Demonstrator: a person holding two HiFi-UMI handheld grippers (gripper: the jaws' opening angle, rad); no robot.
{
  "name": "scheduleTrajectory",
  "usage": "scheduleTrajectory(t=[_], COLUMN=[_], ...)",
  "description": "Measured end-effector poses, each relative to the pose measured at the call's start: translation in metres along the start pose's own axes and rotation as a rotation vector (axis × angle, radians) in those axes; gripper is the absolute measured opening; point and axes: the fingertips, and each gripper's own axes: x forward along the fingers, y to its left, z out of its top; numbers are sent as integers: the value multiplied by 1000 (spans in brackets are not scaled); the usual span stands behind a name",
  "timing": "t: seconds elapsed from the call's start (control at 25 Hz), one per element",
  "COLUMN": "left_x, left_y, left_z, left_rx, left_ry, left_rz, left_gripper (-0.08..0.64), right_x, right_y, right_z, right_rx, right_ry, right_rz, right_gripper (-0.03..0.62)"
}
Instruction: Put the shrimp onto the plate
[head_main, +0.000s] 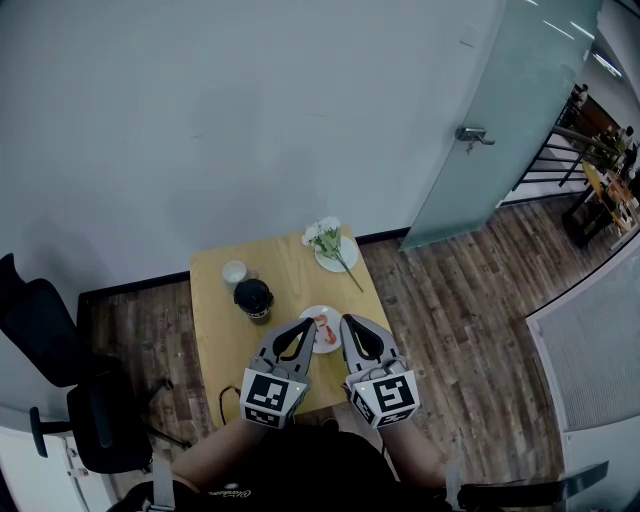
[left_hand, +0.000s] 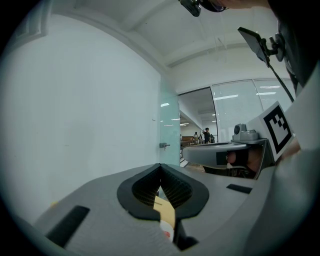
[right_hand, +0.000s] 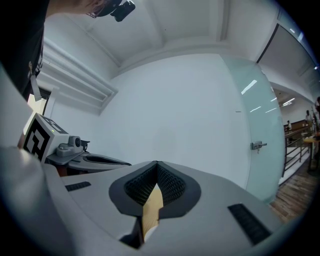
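Now | left hand-held gripper (left_hand: 160, 167), right hand-held gripper (right_hand: 157, 165): ribbed jaws closed, empty | shrimp (head_main: 324, 327) on round plate (head_main: 311, 316)

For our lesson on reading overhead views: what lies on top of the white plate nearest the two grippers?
A pink-orange shrimp lies on the plate. Its side edges are covered by the left gripper and right gripper, so anything there cannot be seen.
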Motion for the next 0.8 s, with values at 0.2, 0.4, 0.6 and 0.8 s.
scheduleTrajectory(t=[0.2, 0.4, 0.6, 0.8], left_x=[0, 0, 0, 0], left_y=[2, 3, 5, 6], left_z=[-2, -5, -5, -5], left_rx=[-11, -19, -20, -24], left_ry=[1, 5, 7, 9], left_rz=[-1, -2, -3, -8], left_gripper=[0, 0, 0, 0], right_x=[3, 4, 6, 8], right_y=[1, 3, 5, 6], right_z=[-2, -3, -5, -4], right_rx=[1, 4, 5, 7], right_ry=[5, 8, 13, 14], right_rz=[-1, 2, 4, 5], right_gripper=[2, 2, 2, 2])
